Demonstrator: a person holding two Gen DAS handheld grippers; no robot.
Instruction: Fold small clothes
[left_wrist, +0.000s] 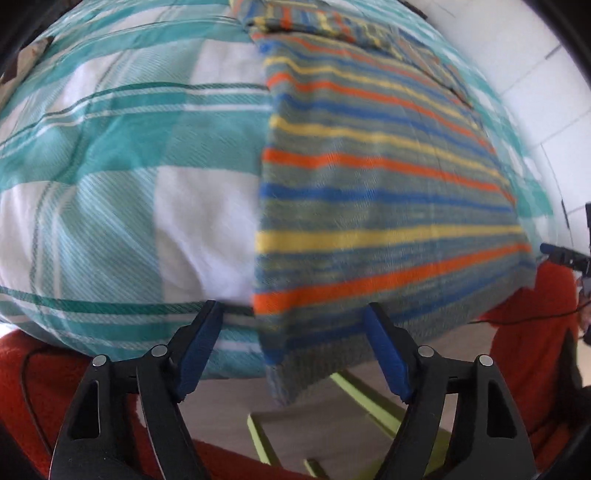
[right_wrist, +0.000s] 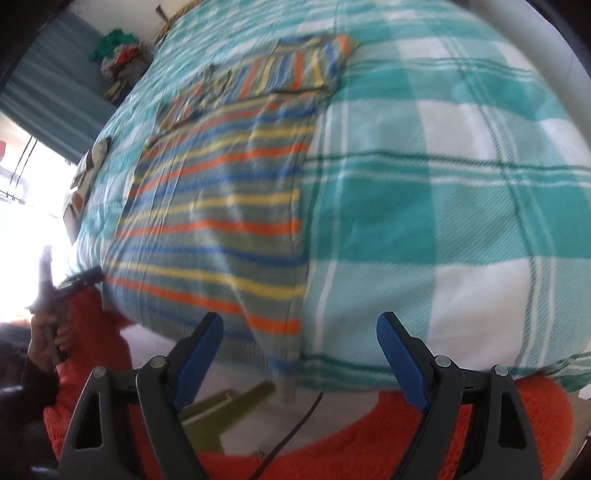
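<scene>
A small striped garment (left_wrist: 369, 206) in orange, blue, yellow and grey lies spread flat on a teal and white checked bedspread (left_wrist: 122, 177). Its lower hem hangs over the bed's near edge. In the right wrist view the garment (right_wrist: 221, 206) lies left of centre, with a folded part at its far end (right_wrist: 280, 70). My left gripper (left_wrist: 293, 314) is open and empty, just short of the garment's lower left corner. My right gripper (right_wrist: 299, 325) is open and empty, at the garment's lower right corner by the bed's edge.
The person's orange-red sweater (left_wrist: 532, 339) shows below and beside both grippers. A light green frame (left_wrist: 362, 402) stands on the floor under the bed's edge. A pile of coloured clothes (right_wrist: 122, 55) sits at the far left of the bed. The bedspread (right_wrist: 443, 206) stretches to the right.
</scene>
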